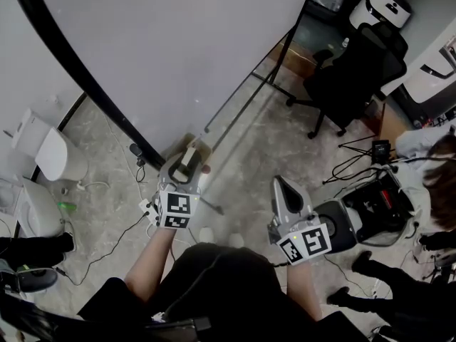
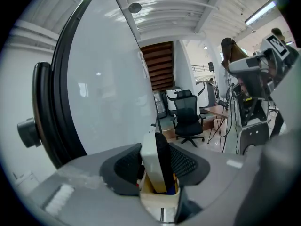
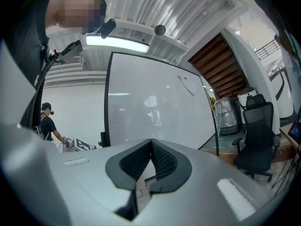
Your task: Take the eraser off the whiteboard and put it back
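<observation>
Eraser held off the board in the left tool

The eraser (image 2: 150, 164) stood upright at lower centre of the left gripper view, clamped between the pads of the left gripper (image 2: 156, 148), just in front of the whiteboard (image 2: 108, 93) and not touching it. The right gripper (image 3: 151, 146), at lower right in the head view, had its jaws pressed together with nothing between them.

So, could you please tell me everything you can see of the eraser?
The eraser is a slim block with a white, plastic-looking back and a black, felt-like wiping face. It stands on edge, roughly upright, clamped in the left claw, with its white side on the left pad and its black face on the right. Its upper end sticks out past the claw towards the whiteboard. Its lower end is hidden.
</observation>
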